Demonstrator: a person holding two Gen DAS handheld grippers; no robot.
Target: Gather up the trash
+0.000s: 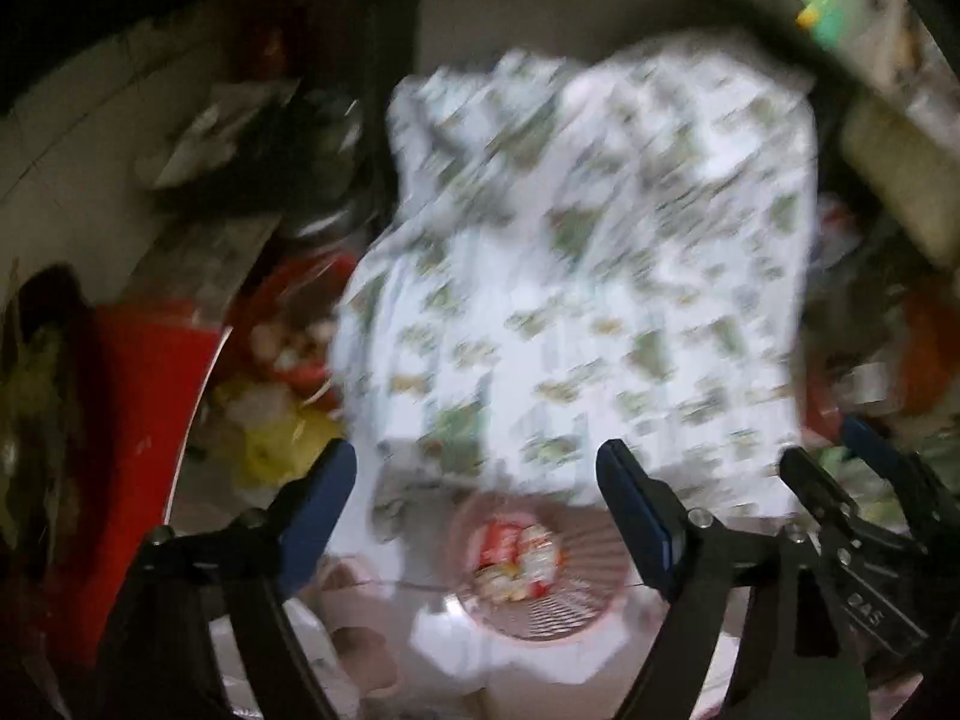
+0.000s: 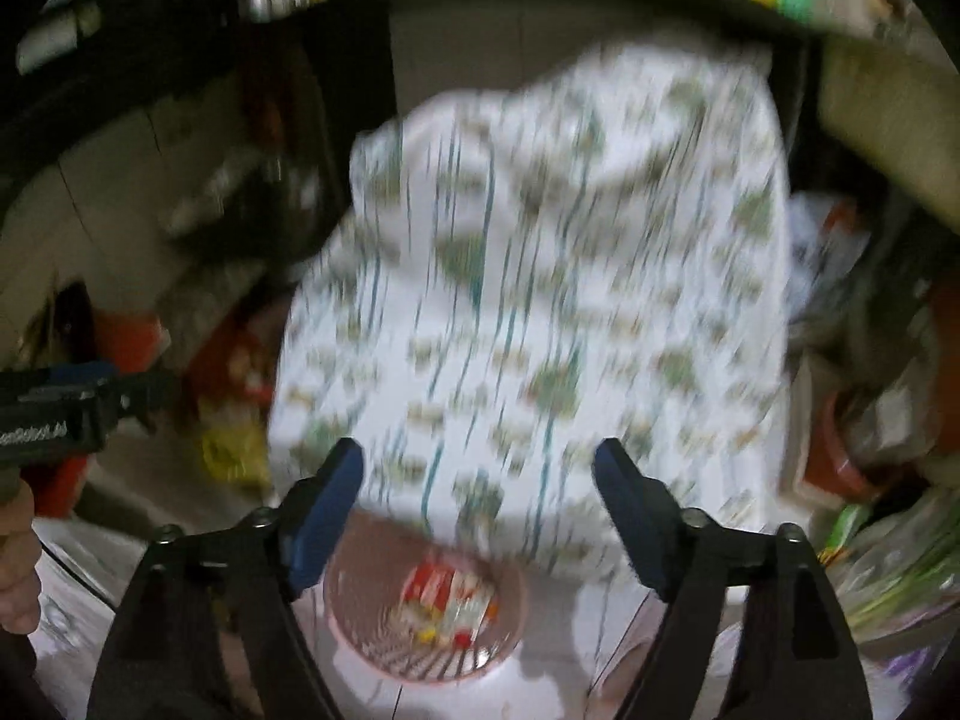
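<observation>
Both views are motion-blurred. A pink slotted basket (image 1: 540, 576) holds red and white wrappers (image 1: 516, 552); it also shows in the right wrist view (image 2: 426, 606) with the wrappers (image 2: 447, 597). My left gripper (image 1: 477, 474) is open and empty above the basket. My right gripper (image 2: 477, 474) is open and empty above it too, and shows at the right of the left wrist view (image 1: 822, 456). The left gripper shows at the left edge of the right wrist view (image 2: 114, 387).
A white cloth with green print (image 1: 594, 276) covers a large mound ahead, also in the right wrist view (image 2: 540, 288). A red bin (image 1: 138, 420) stands left. Yellow and red litter (image 1: 276, 414) lies beside it. Clutter (image 2: 870, 420) sits right.
</observation>
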